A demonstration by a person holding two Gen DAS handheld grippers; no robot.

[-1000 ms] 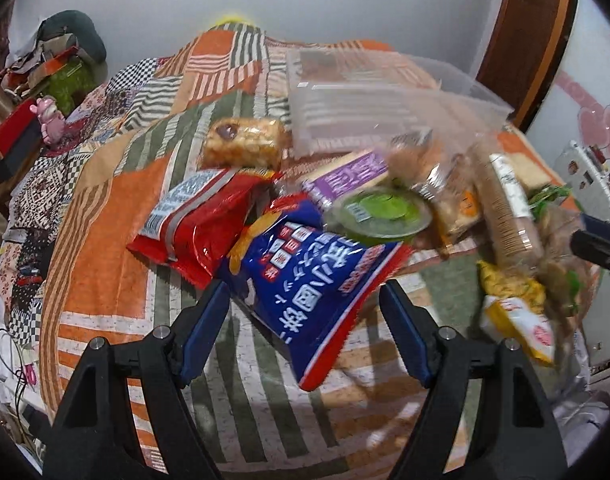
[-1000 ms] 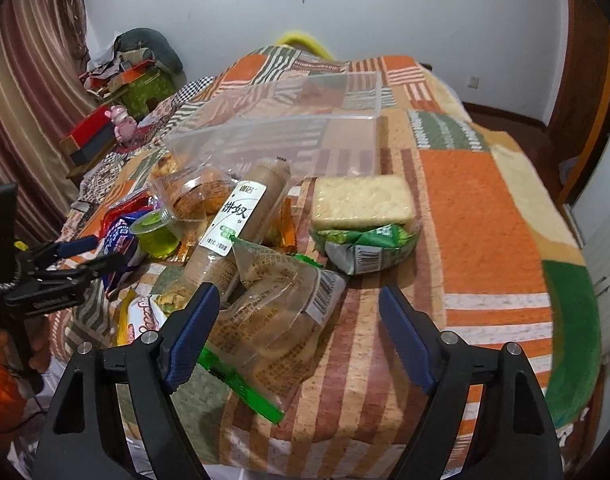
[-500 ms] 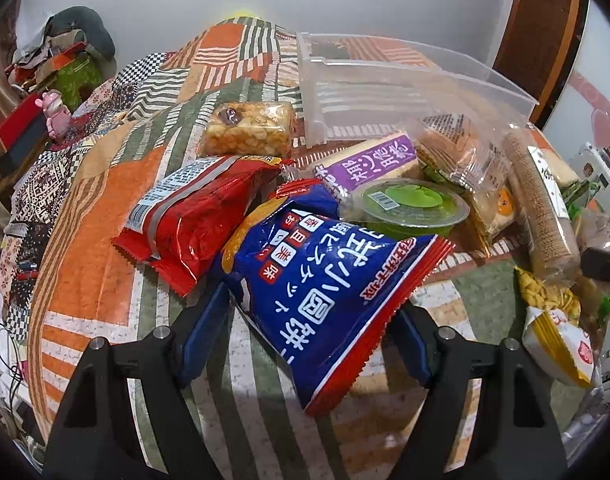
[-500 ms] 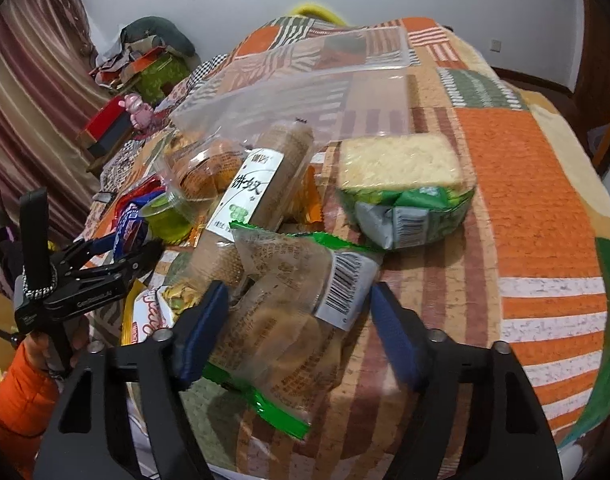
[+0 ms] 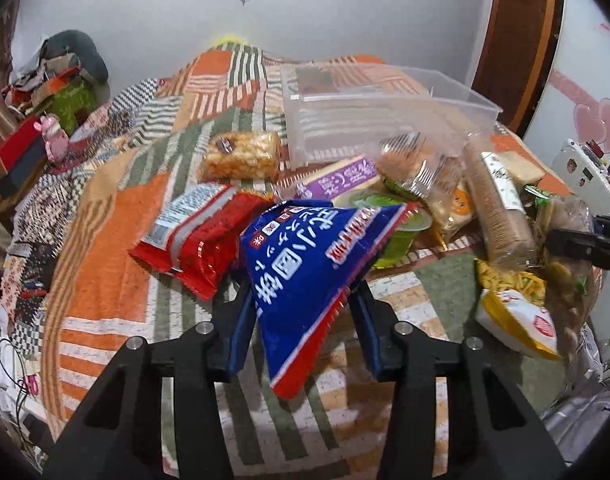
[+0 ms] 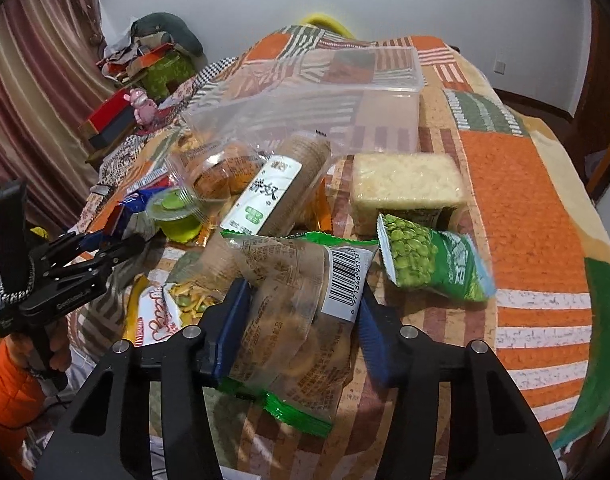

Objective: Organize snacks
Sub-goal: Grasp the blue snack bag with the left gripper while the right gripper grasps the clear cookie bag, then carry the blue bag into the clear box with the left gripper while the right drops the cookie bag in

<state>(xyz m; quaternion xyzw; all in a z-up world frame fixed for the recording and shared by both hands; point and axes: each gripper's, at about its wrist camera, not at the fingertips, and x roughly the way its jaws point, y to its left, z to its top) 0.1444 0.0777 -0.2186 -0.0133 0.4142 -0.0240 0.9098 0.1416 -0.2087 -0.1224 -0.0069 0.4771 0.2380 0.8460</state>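
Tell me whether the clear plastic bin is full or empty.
Empty: through the clear plastic bin only the patchwork bedspread shows; the snacks all lie outside it.

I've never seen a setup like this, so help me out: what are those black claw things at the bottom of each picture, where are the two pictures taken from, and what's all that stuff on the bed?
The claws are hand-held grippers, one in each of a person's hands, each with a wide-angle camera that looks along its two blue-padded fingers. One picture comes from the left gripper, the other from the right gripper.

Both look at a patchwork bedspread strewn with snacks, with an empty clear plastic bin behind them. You can see a red packet, a green jelly cup, a long cracker sleeve and a green pea bag.

Both grippers have just been closing. The left one now squeezes a blue snack bag; the right one squeezes a clear biscuit bag with green trim.
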